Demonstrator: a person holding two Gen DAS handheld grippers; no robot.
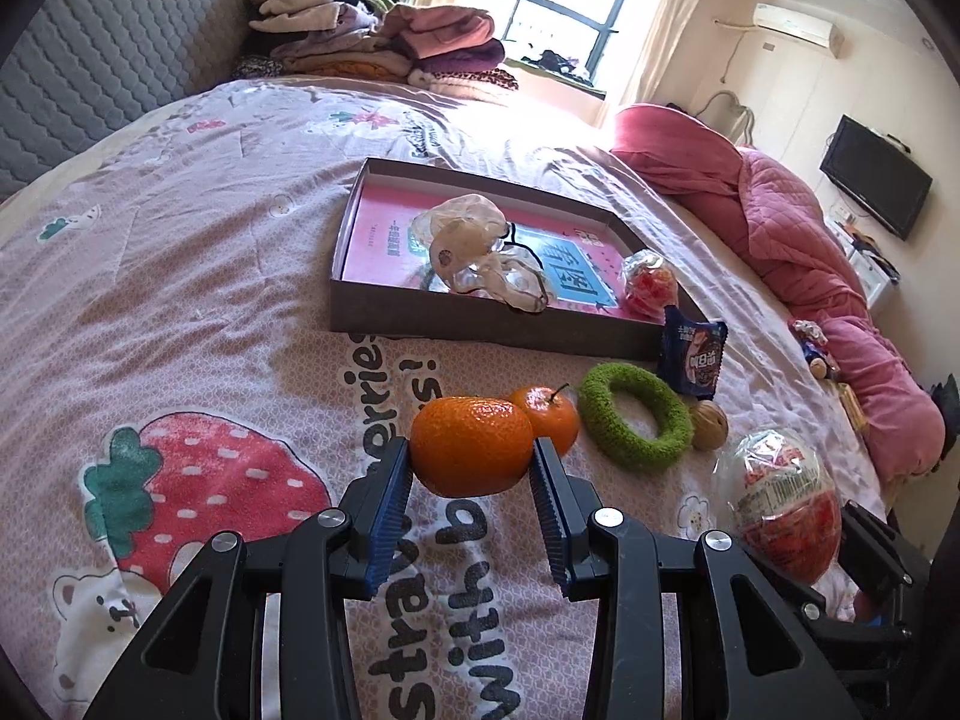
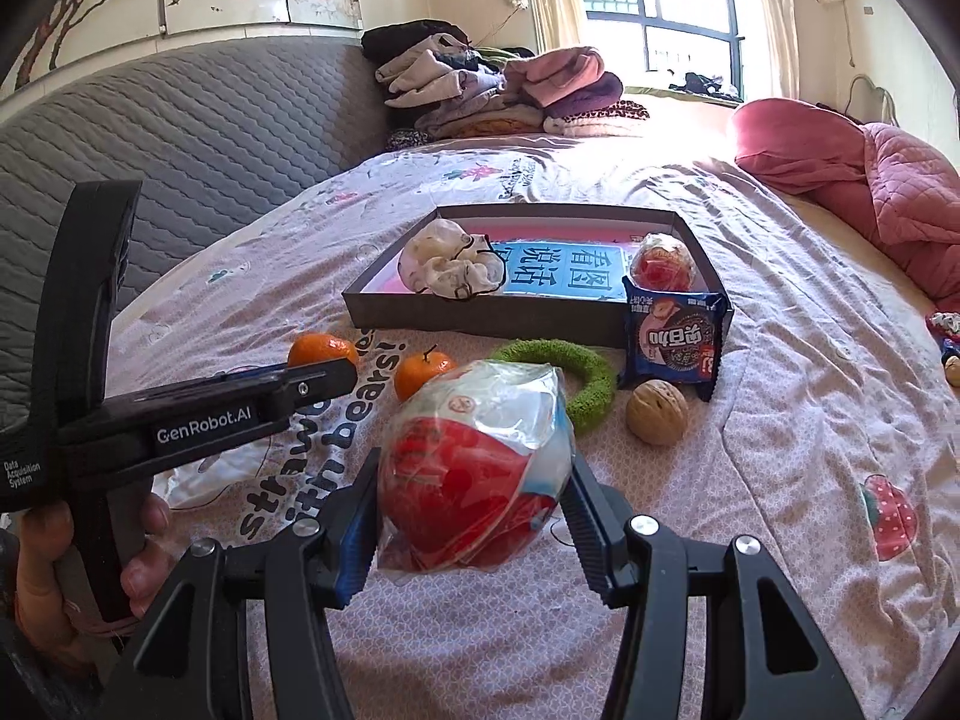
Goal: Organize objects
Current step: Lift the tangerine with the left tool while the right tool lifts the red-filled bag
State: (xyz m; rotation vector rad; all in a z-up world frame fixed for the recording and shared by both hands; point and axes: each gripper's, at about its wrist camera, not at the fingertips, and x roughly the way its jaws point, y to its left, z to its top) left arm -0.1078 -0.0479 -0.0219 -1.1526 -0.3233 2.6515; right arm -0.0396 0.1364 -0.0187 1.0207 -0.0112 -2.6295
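Bedroom, strawberry quilt (image 1: 180, 276) as work surface. My left tongs (image 1: 472, 468) pinch a big orange (image 1: 471, 445); right tongs (image 2: 474, 504) pinch a wrapped red snack (image 2: 474, 480). Both are lifted, presumably bound for the shallow box (image 1: 480, 324) ahead, where sorted items collect.

Folded clothes pile (image 2: 498, 90) by grey headboard (image 1: 114, 66); pink quilt (image 1: 798, 228); wall TV (image 1: 875, 177); window (image 2: 660, 6).
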